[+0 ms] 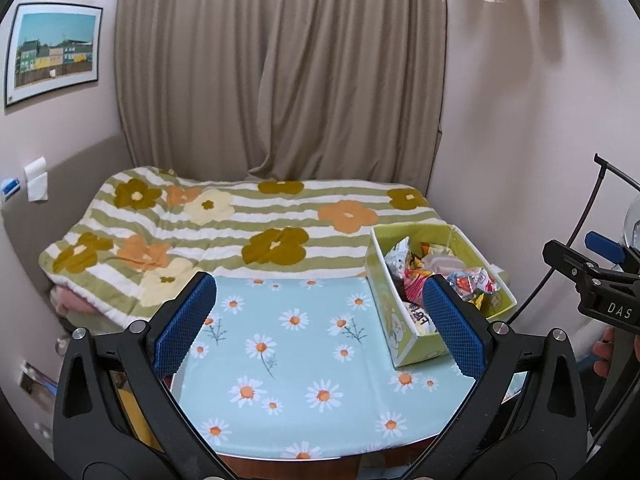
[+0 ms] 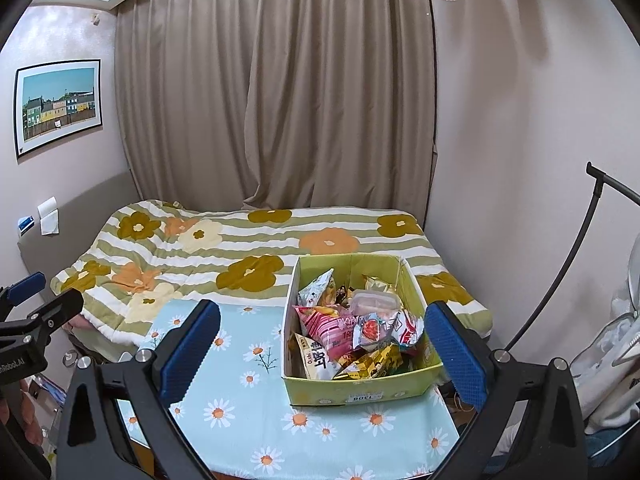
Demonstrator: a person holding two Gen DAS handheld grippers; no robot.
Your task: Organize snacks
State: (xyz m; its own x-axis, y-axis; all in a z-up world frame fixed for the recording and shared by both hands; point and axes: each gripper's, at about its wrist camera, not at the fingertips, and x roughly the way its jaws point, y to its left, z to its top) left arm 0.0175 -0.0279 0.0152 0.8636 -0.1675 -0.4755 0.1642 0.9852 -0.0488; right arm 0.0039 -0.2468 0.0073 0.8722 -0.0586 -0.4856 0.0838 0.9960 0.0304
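Observation:
A yellow-green cardboard box [image 2: 360,390] stands on the right part of a small table with a light-blue daisy cloth [image 2: 256,412]. It is full of several snack packets [image 2: 352,332], among them a pink one, a silver one and a yellow one. In the left wrist view the same box [image 1: 390,316] sits at the table's far right, snack packets [image 1: 412,268] showing inside. My left gripper [image 1: 320,328] hangs open above the table's near edge, nothing between its blue pads. My right gripper [image 2: 324,354] is open too, held in front of the box and above the table.
A bed with a green-striped flower blanket [image 2: 240,256] lies right behind the table. Beige curtains [image 2: 280,100] hang at the back. A framed picture [image 2: 58,106] is on the left wall. A black stand pole [image 2: 576,256] and white bags [image 2: 612,352] are at the right.

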